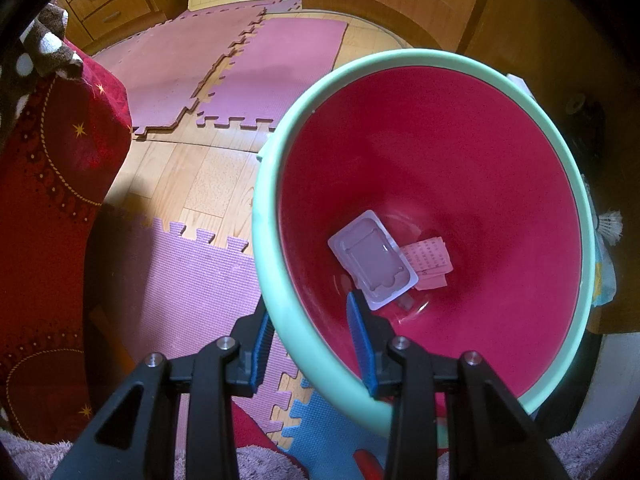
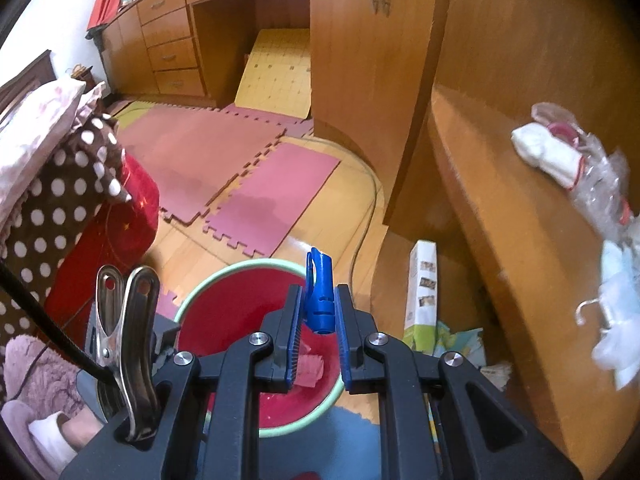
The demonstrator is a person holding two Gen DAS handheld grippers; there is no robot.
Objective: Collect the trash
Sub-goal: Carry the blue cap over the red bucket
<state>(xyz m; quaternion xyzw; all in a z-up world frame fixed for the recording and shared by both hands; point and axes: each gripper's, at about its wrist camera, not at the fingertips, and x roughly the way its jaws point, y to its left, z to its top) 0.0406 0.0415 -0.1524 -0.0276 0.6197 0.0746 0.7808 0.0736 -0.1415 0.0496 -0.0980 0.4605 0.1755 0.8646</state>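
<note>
A red patterned cloth [image 1: 52,184] is hanging at the far left, with purple foam mats [image 1: 276,68] lying on the wooden floor. The left claw [image 1: 316,344] is pinching the mint rim of the red bin [image 1: 272,240], one pad outside and one inside. A plastic tray [image 1: 372,258] is lying on the bin's bottom. The right claw [image 2: 318,336] is pinching a blue plastic clip [image 2: 319,292] above the bin. Crumpled wrappers [image 2: 568,156] are lying on the worktop [image 2: 500,200] at right.
</note>
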